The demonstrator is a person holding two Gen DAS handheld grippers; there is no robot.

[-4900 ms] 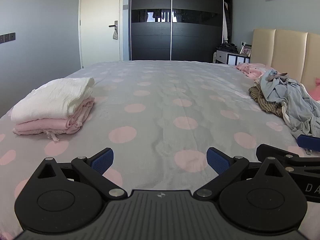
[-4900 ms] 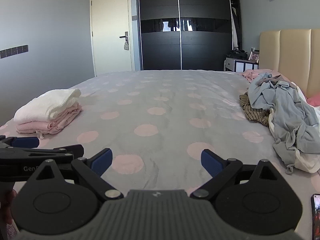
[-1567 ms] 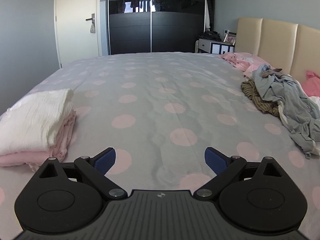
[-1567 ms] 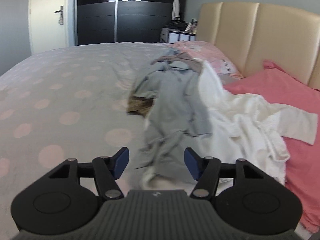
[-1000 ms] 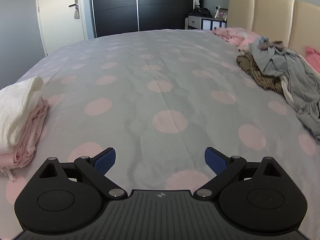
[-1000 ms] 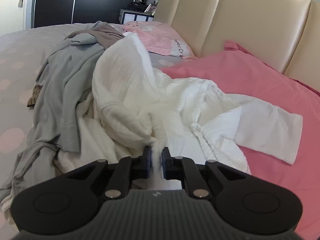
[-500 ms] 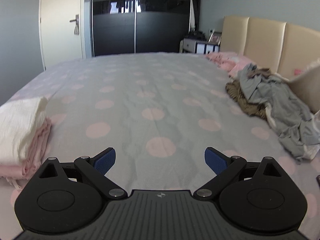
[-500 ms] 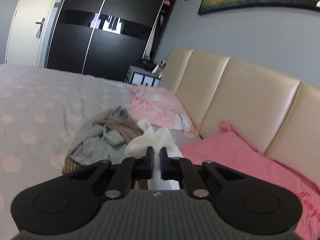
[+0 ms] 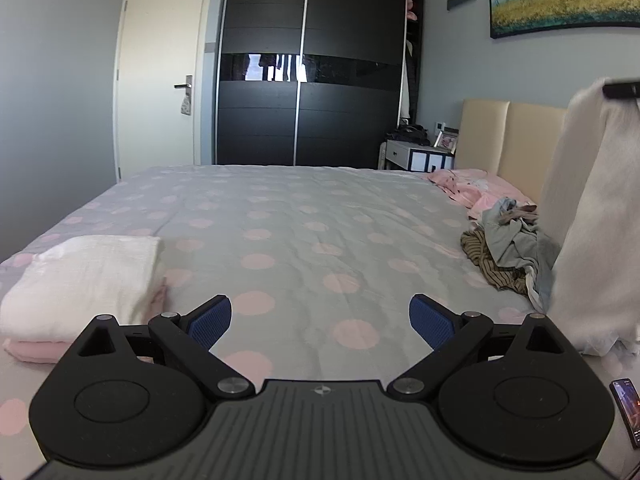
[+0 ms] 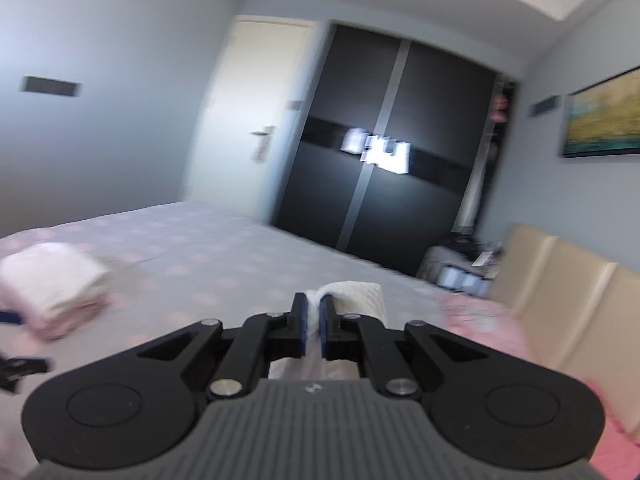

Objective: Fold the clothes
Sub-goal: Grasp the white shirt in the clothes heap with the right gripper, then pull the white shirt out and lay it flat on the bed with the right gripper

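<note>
White garment (image 9: 592,216) hangs at the far right of the left wrist view, lifted well above the bed (image 9: 320,216); its lower edge reaches down to the sheet near the unfolded pile (image 9: 508,248). Your right gripper (image 10: 314,320) has its blue pads nearly together, pinching a fold of the same white cloth (image 10: 352,296), which bulges out just beyond the fingertips. The right wrist view is motion-blurred and tilted, so finer detail of the grip cannot be told.

Your left gripper (image 9: 320,318) is held low over the near part of the bed with its pads spread wide and nothing between them. It points along the grey, pink-dotted sheet toward the black wardrobe (image 9: 312,64).

Folded stack (image 9: 80,276) sits at the near left: a white piece on top of a pink one, resting on the sheet just beside the left finger.

Unfolded pile lies at the right, grey cloth over a striped brown piece, near the beige headboard (image 9: 516,144). Pink pillows (image 9: 468,190) lie beyond it. A phone (image 9: 628,408) shows at the near right edge.
</note>
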